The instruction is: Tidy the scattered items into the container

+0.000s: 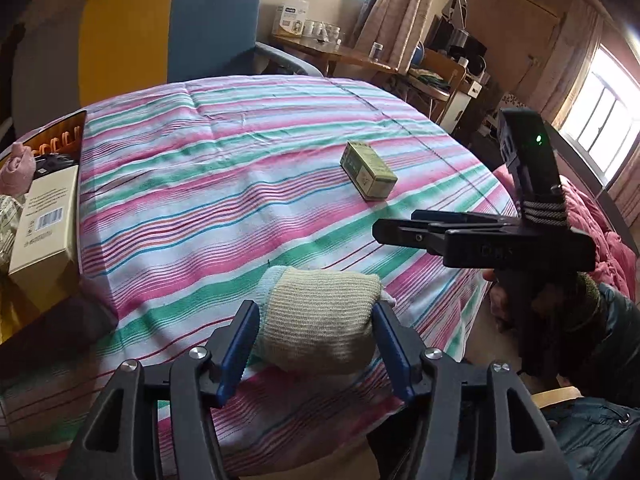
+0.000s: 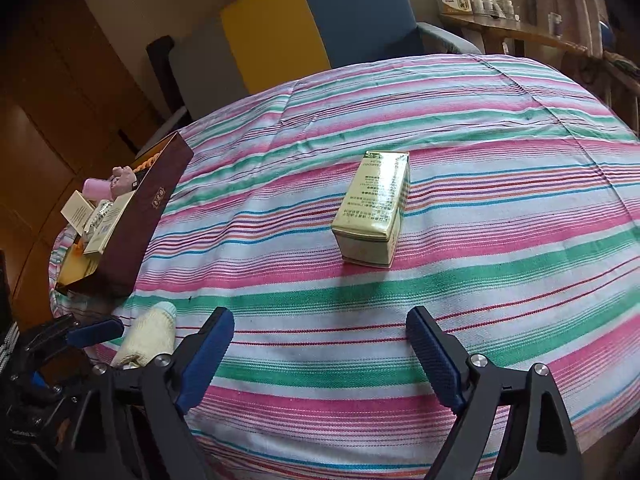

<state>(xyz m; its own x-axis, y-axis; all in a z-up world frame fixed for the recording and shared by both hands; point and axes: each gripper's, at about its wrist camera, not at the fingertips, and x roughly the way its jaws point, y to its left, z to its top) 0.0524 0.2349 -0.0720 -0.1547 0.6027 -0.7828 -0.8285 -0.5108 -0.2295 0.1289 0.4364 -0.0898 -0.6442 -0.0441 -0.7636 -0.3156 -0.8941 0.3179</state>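
A rolled cream knit sock [image 1: 320, 312] lies on the striped cloth near the front edge, between the blue pads of my left gripper [image 1: 316, 316]; the pads touch its two sides. It also shows in the right wrist view [image 2: 150, 336]. A green-gold tin box [image 2: 372, 208] lies on its side mid-table, also seen in the left wrist view [image 1: 368, 170]. My right gripper [image 2: 320, 332] is open and empty, a short way in front of the tin. The dark red container box [image 2: 148, 216] stands at the table's left edge, holding several items.
A striped cloth [image 2: 480, 120] covers the round table. In the container lie a cream carton [image 1: 46, 220] and a pink soft toy [image 1: 18, 168]. A blue and yellow chair [image 1: 168, 28] stands behind the table. A cluttered wooden side table [image 1: 320, 46] stands at the back right.
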